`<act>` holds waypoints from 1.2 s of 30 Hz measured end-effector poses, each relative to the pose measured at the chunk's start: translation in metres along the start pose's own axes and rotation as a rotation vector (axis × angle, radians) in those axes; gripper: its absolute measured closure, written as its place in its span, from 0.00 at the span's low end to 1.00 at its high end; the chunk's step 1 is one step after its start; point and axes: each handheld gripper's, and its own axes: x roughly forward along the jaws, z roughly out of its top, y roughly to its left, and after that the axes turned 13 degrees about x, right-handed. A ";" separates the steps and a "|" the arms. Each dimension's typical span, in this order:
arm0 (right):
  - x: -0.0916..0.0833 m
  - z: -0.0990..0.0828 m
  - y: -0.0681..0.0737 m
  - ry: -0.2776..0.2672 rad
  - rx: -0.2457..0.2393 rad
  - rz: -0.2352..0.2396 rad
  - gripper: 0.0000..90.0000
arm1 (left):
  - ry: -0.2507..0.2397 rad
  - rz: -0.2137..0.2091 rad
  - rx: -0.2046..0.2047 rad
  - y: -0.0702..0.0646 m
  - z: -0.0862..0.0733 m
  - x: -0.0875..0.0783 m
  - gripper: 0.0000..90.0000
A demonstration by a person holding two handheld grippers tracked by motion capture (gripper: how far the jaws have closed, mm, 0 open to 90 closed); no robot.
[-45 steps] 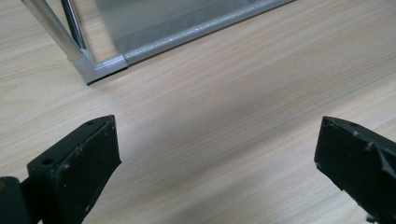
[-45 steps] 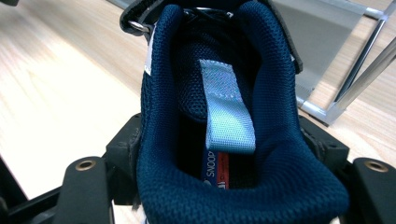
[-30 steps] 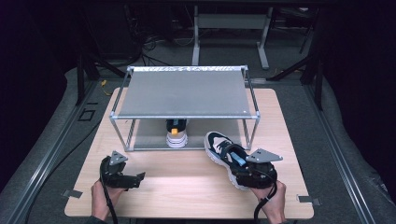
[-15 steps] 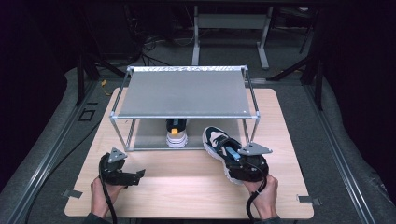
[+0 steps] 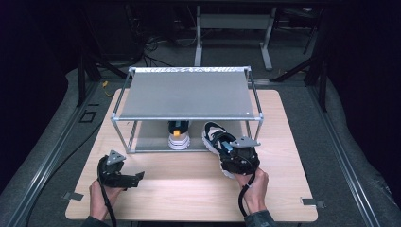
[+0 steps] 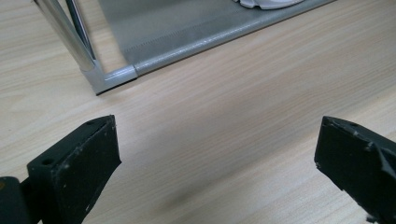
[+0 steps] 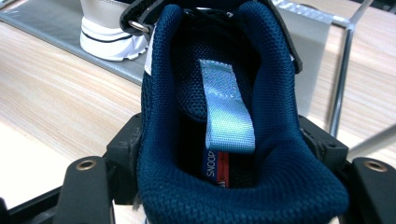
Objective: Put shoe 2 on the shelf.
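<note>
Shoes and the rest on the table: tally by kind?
Shoes: 2, one held at the heel, one on the lower shelf
Shoe rack: 1
Grippers: 2, left, right
Total: 5

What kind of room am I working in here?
Probably a lab or recording workspace, not a home: a bare wooden table ringed by metal rails, loose cables and stands on the floor behind, and a small shoe rack as a prop.
</note>
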 end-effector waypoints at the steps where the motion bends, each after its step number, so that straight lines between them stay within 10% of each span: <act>1: 0.003 0.001 0.001 0.004 -0.002 0.009 0.34 | 0.001 0.002 0.002 0.000 0.000 0.000 0.00; 29: 0.079 0.017 0.030 0.043 0.180 -0.125 0.28 | 0.014 0.001 -0.015 0.001 -0.007 0.006 0.00; 36: 0.076 0.014 0.024 0.029 0.168 -0.022 0.17 | 0.017 -0.002 -0.021 0.001 -0.010 0.007 0.00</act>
